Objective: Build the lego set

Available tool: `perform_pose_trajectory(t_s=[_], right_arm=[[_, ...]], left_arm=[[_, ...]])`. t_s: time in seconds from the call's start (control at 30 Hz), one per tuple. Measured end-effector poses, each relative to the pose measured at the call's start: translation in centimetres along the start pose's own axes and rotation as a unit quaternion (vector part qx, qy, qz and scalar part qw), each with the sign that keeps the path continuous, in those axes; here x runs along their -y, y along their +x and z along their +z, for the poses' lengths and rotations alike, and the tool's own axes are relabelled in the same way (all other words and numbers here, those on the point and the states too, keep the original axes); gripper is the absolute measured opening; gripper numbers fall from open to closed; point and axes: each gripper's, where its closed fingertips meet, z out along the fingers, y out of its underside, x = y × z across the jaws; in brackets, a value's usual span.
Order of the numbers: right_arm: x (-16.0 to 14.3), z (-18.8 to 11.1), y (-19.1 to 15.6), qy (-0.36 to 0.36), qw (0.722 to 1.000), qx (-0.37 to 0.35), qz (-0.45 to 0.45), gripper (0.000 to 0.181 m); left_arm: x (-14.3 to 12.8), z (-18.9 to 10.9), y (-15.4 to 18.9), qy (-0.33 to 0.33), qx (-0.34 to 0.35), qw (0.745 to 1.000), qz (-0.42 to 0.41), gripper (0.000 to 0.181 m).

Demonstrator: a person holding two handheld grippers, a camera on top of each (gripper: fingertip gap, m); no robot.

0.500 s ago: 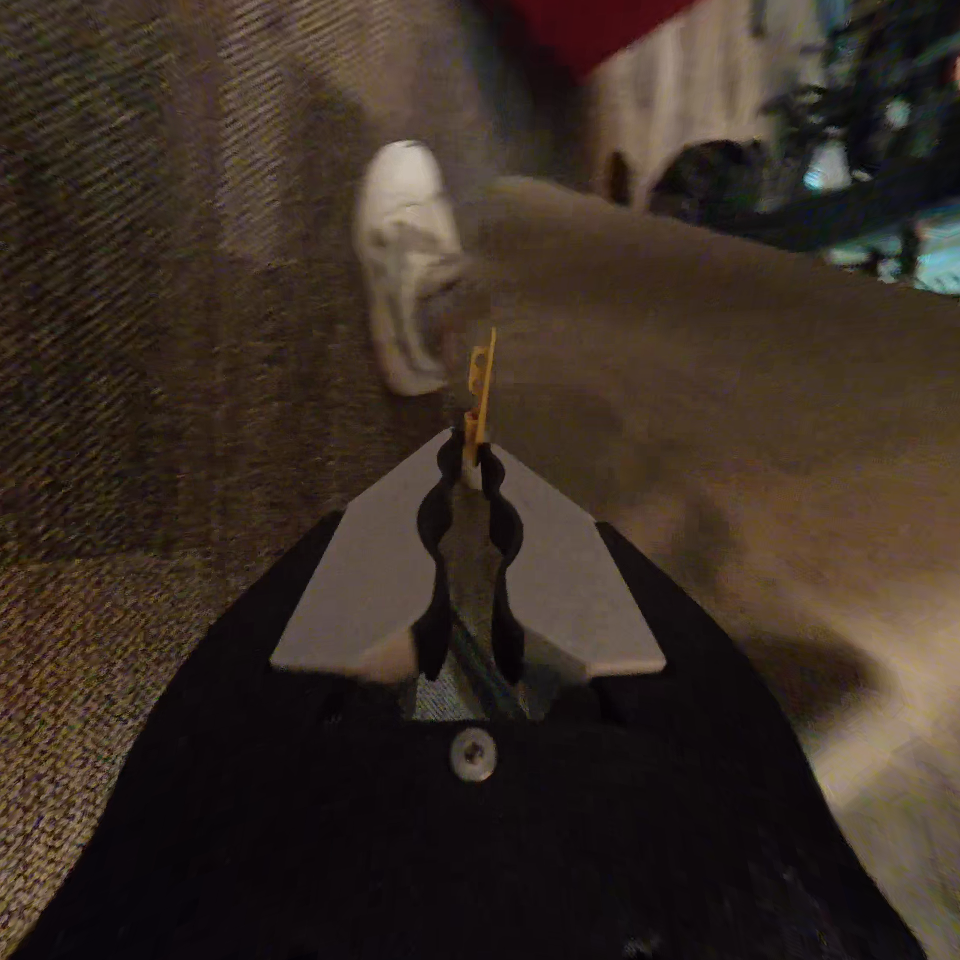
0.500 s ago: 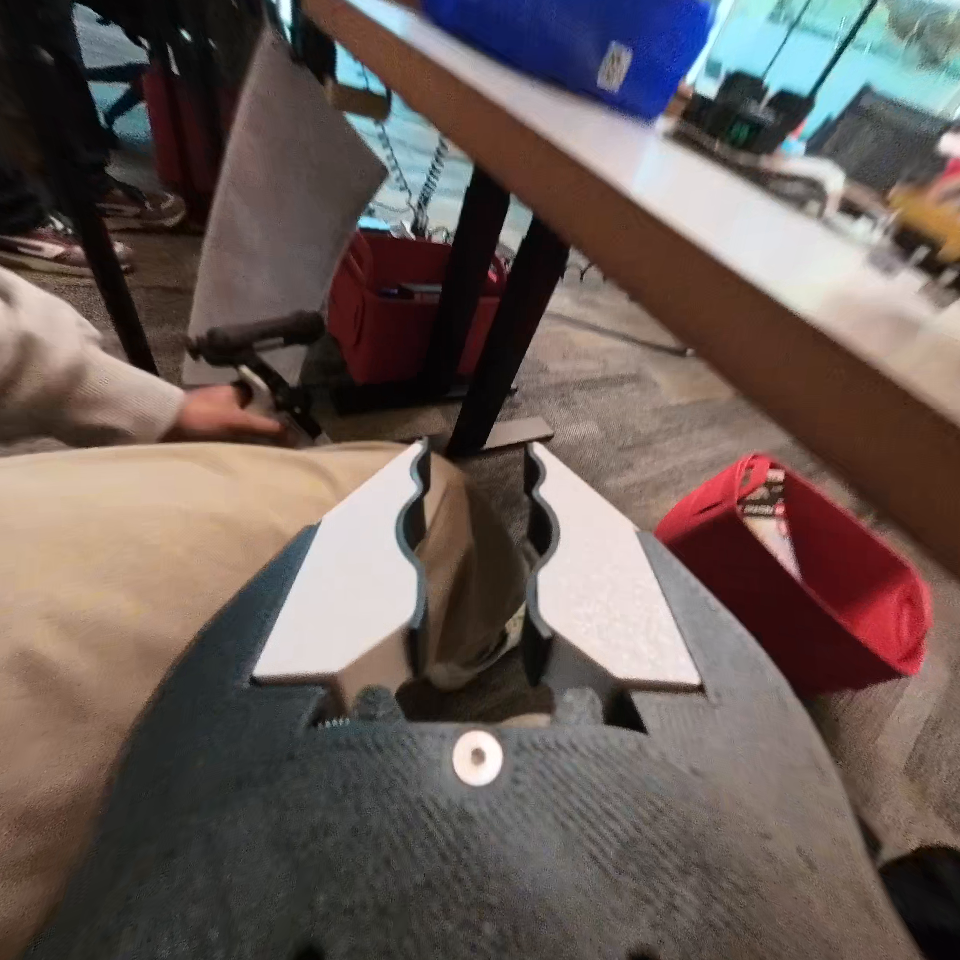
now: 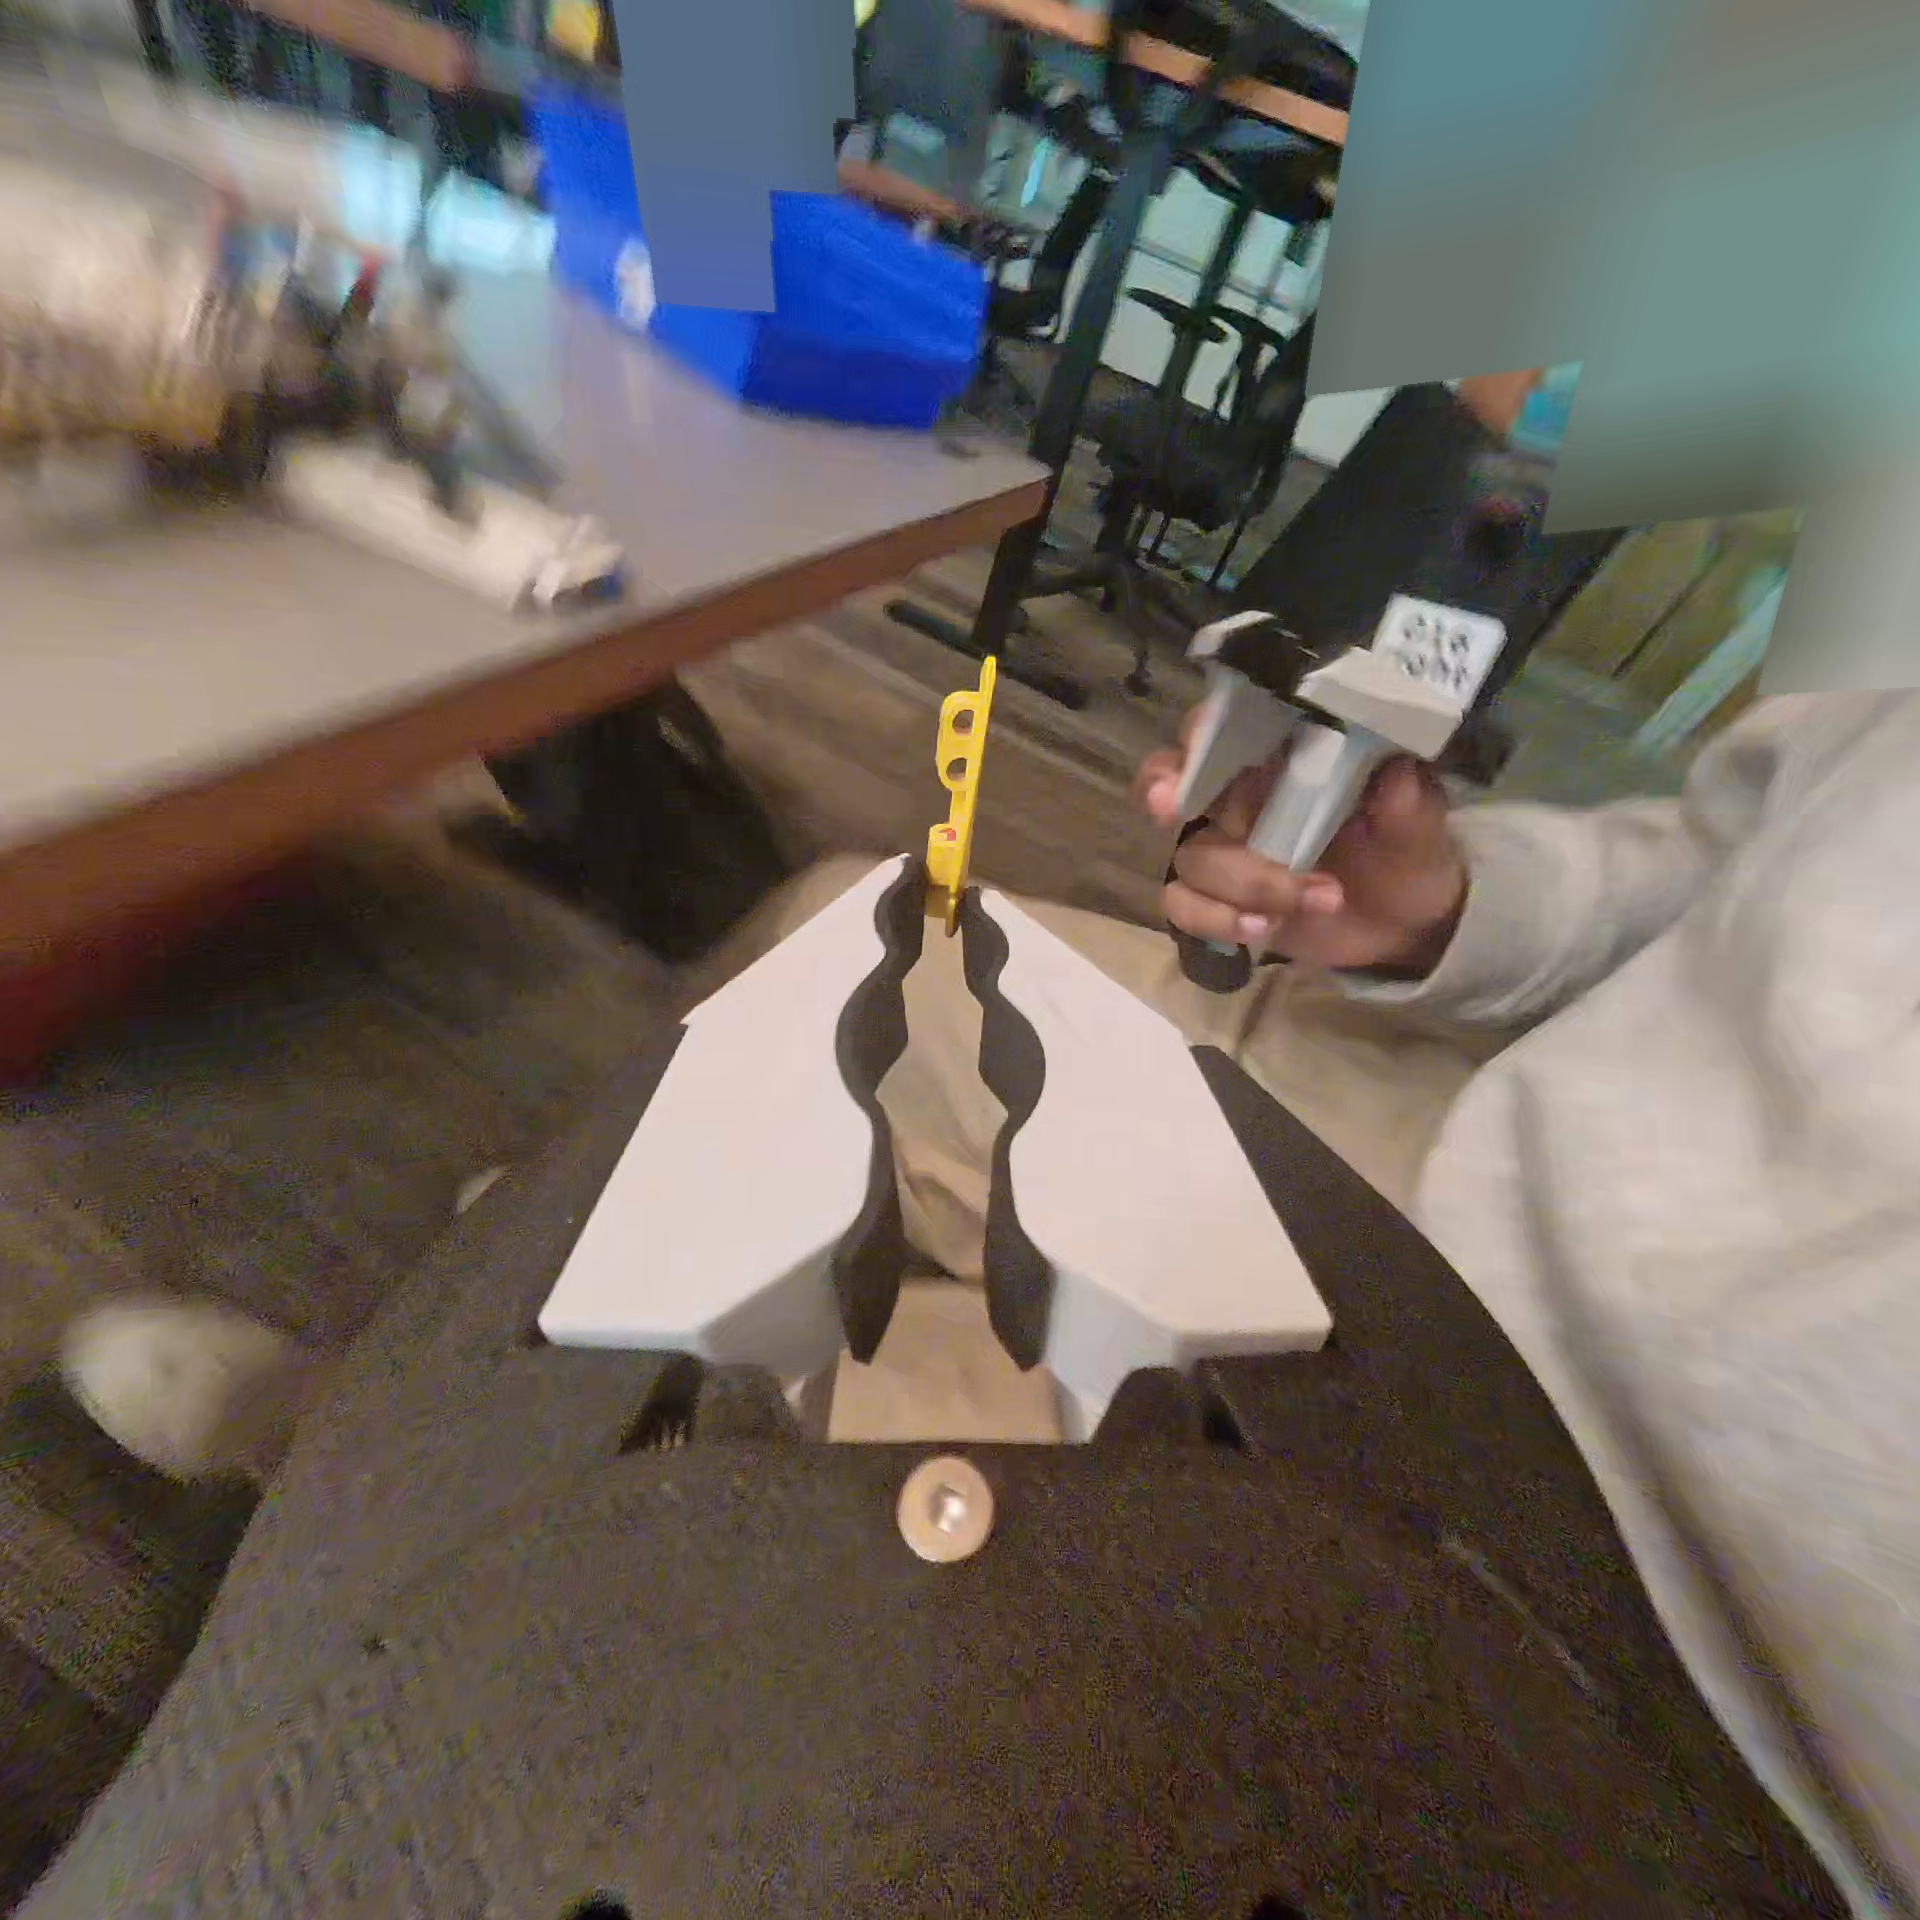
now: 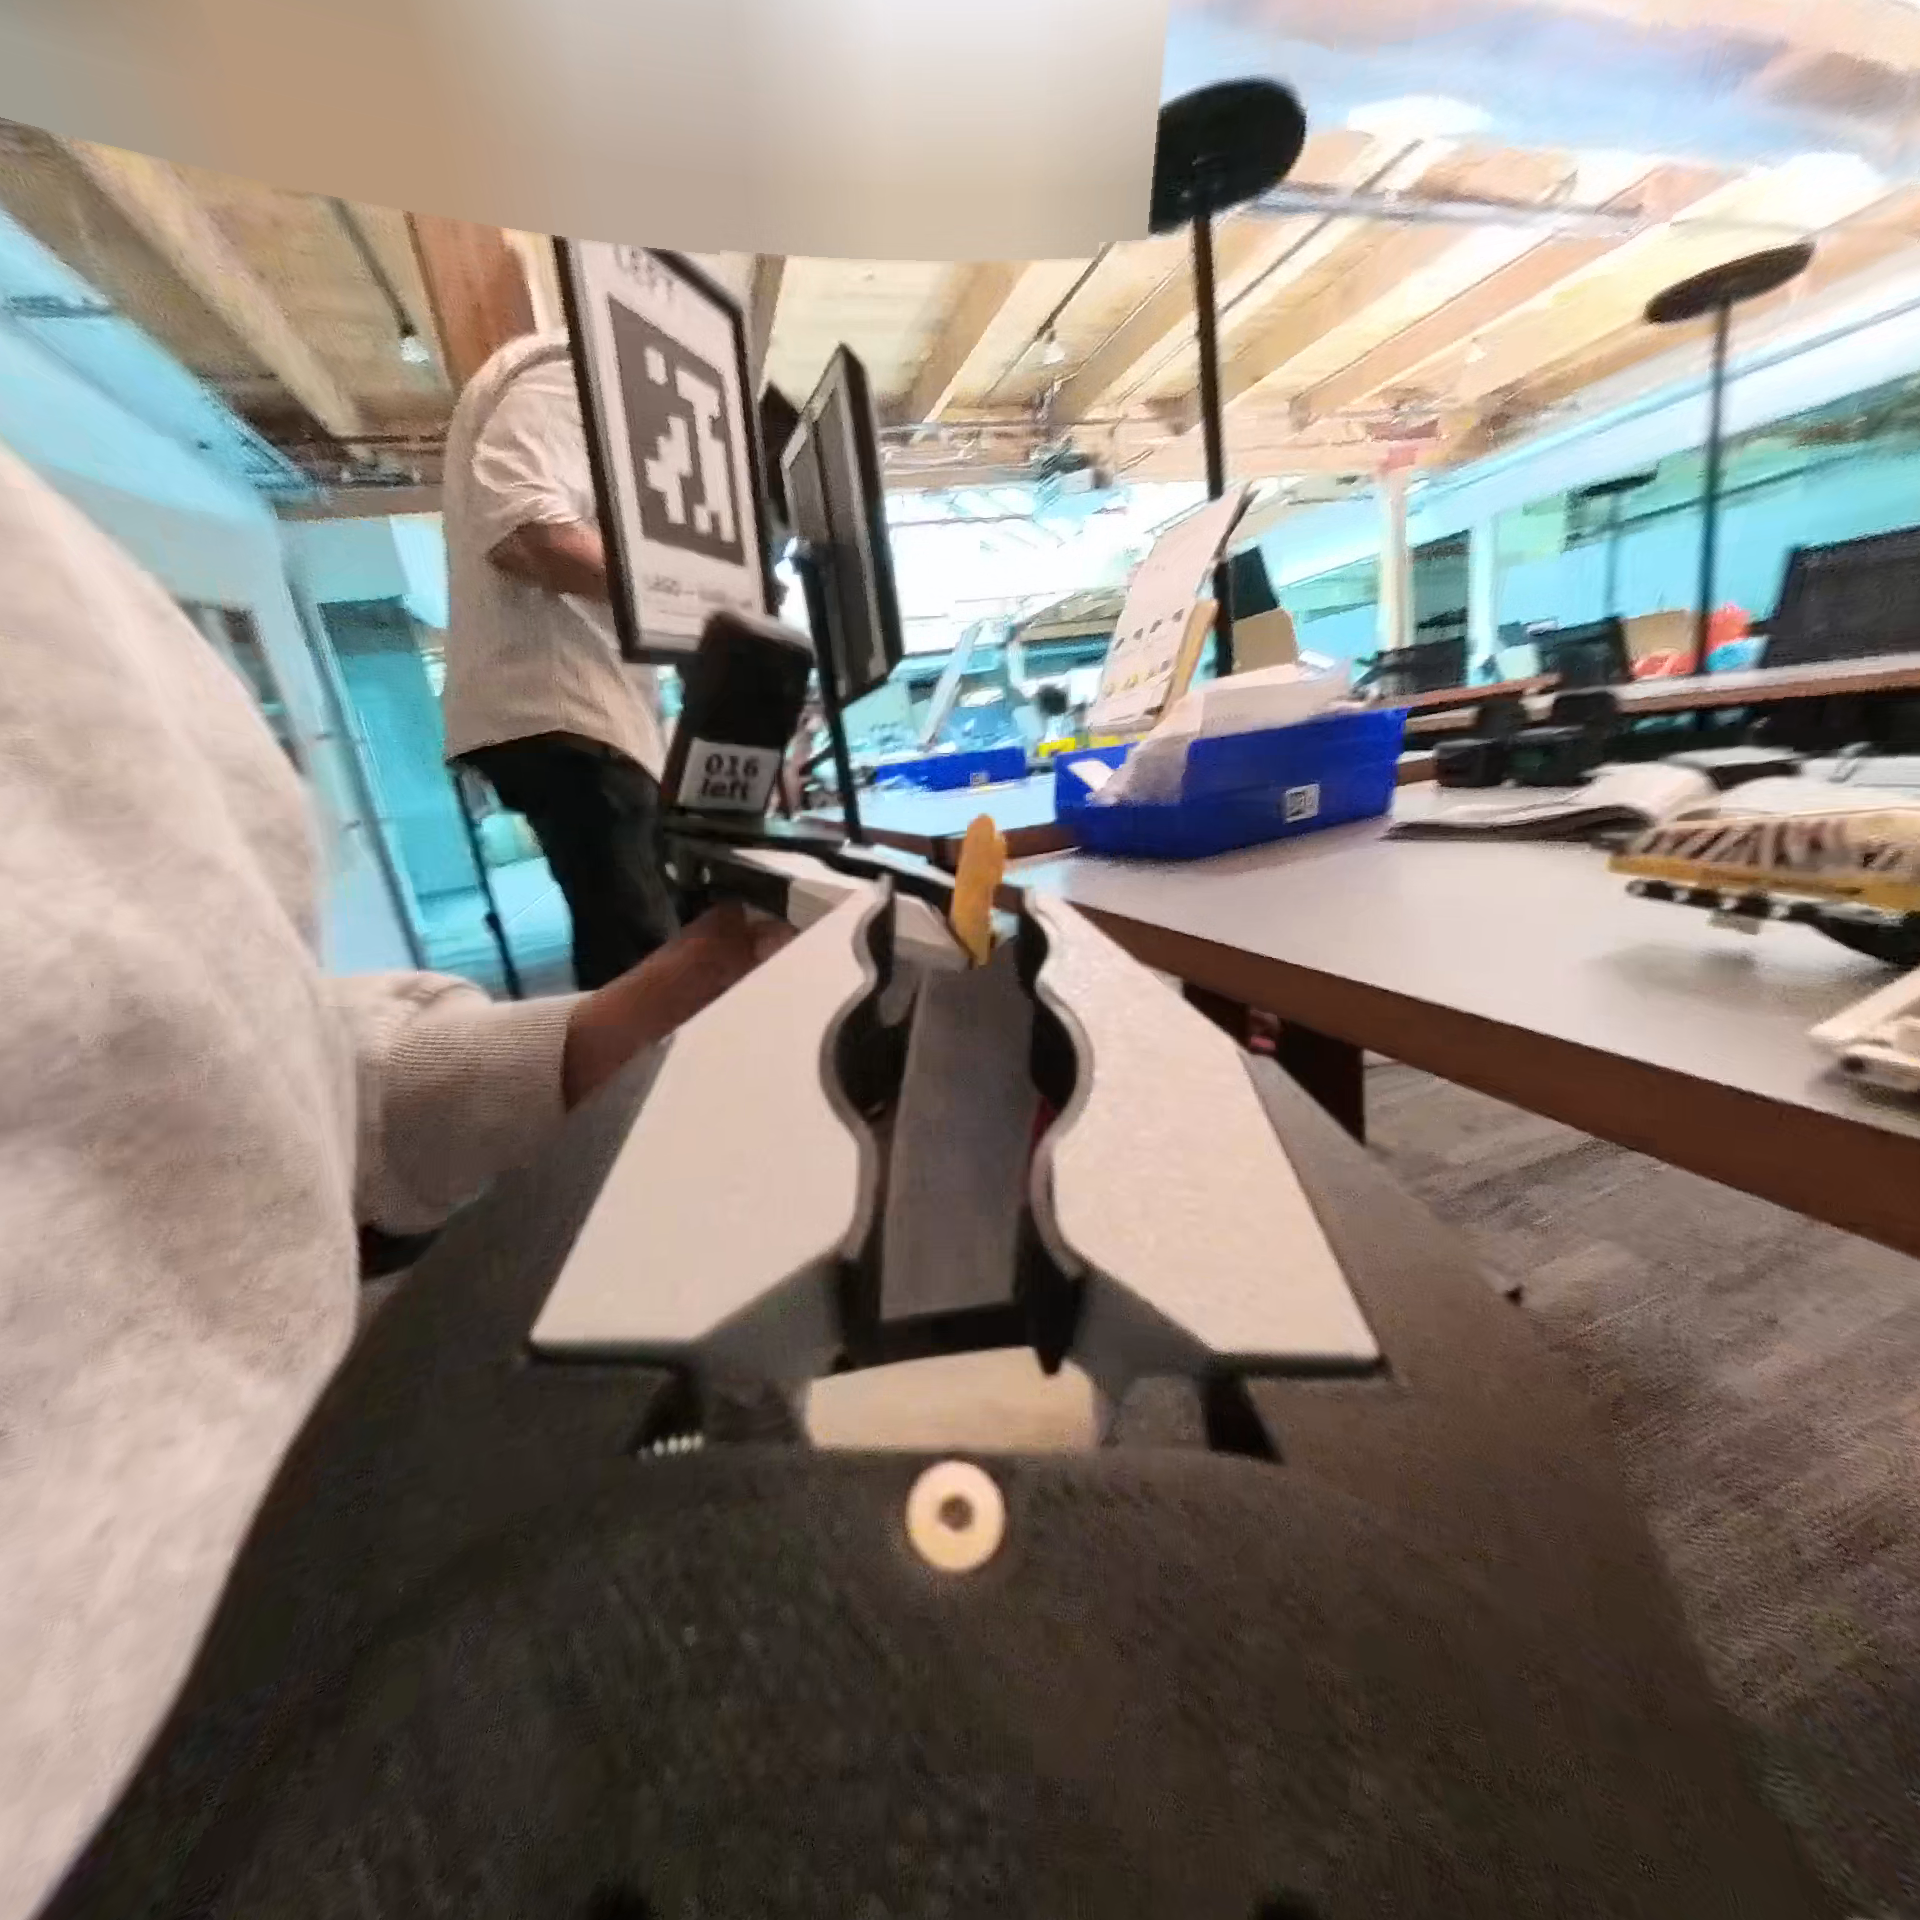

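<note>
Left wrist view: left gripper [image 3: 943, 902] pinched at its tips on a yellow lego piece [image 3: 961, 792], upright, below the table [image 3: 727, 488] edge; right gripper [image 3: 1262, 821] off to the right, label unquoted. Blue bin [image 3: 862, 312] on the table.

Right wrist view: right gripper [image 4: 956, 935] parted, empty; yellow piece beyond its tips; partly built model [image 4: 1766, 862] on the table.

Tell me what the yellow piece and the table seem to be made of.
Yellow piece, pinched in the left tool: likely hard moulded plastic, going by its even colour, thin flat shape and clean round holes. Table: smooth matte grey top, probably laminate, with a brown, wood-like edge.
</note>
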Motion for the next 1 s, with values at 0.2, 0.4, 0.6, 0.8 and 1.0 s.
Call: perform_pose_trajectory(t_s=[0.2, 0.4, 0.6, 0.8, 1.0], right_arm=[[1.3, -2.4, 1.1, 0.008, 1.000, 0.029, 0.008, 0.037], [-0.8, -3.3, 2.0, -0.055, 0.995, 0.061, 0.050, 0.050], [-4.1, -4.3, 4.1, -0.108, 0.991, 0.029, 0.078, 0.046], [-8.2, -3.8, 7.2, -0.133, 0.979, -0.027, 0.155, 0.034], [-5.1, -1.9, 9.8, -0.089, 0.962, 0.040, 0.254, 0.002]], left_arm=[[0.3, 6.9, 5.1, -0.046, 0.065, 0.957, 0.278, 0.004], [-2.2, 9.5, 4.3, -0.073, 0.066, 0.953, 0.286, 0.004], [-5.1, 10.2, 1.2, -0.095, 0.055, 0.973, 0.205, 0.005], [-8.9, 11.1, -1.5, -0.138, 0.044, 0.975, 0.167, 0.004], [-8.1, 11.2, -4.7, -0.152, 0.104, 0.960, 0.210, 0.004]])
